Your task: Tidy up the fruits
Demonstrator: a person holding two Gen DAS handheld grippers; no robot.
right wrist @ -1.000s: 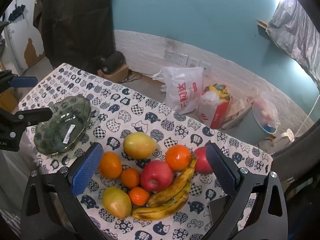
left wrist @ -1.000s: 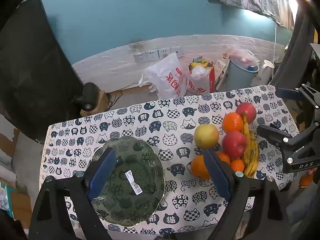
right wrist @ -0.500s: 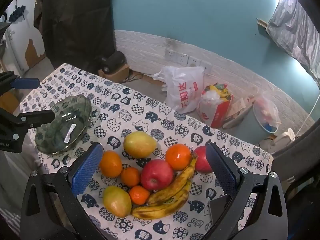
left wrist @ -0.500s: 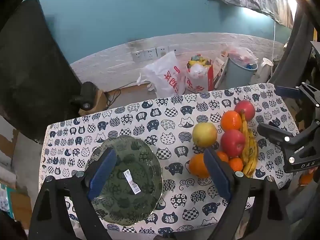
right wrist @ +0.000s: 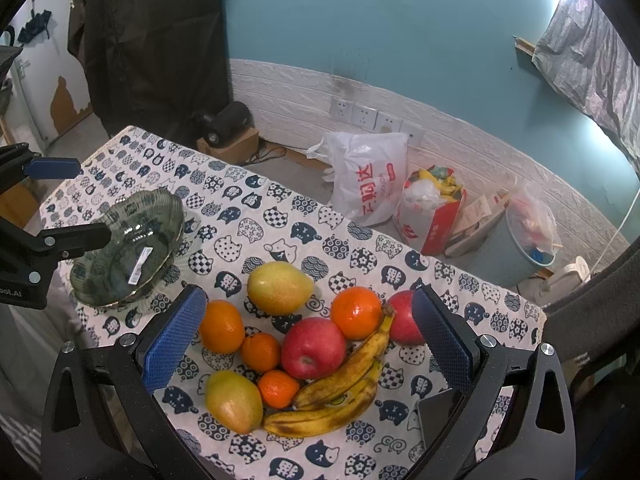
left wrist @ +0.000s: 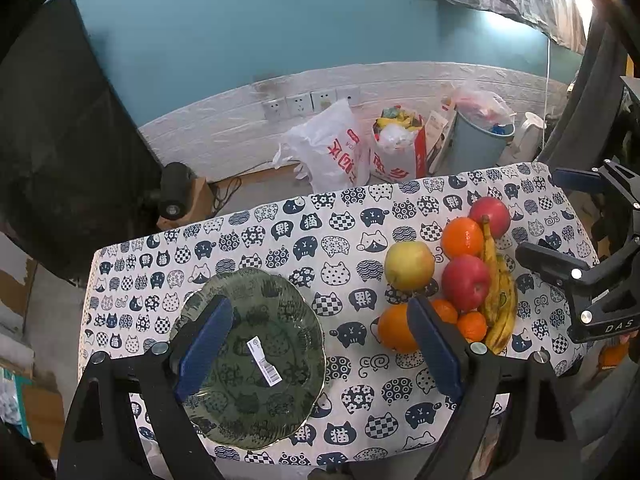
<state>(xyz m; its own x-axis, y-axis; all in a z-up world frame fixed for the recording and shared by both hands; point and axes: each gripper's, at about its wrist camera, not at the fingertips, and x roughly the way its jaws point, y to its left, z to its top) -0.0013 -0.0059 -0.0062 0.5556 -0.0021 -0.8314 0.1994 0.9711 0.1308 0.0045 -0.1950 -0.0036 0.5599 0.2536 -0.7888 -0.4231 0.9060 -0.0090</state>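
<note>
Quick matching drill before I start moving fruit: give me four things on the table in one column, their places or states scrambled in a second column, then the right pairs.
1. green glass plate
2. bananas
3. left gripper
4. yellow-green apple

A. lying along the pile's right side
B. no fruit on it, barcode sticker inside
C. pile's far side, nearest the wall
D. jaws wide, nothing between

Pairs: 1-B, 2-A, 3-D, 4-C

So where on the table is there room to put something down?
The widest bare cloth lies between the green bowl and the fruit pile, and along the far edge toward the wall. The bowl itself holds no fruit. The fruit corner is crowded.
</note>
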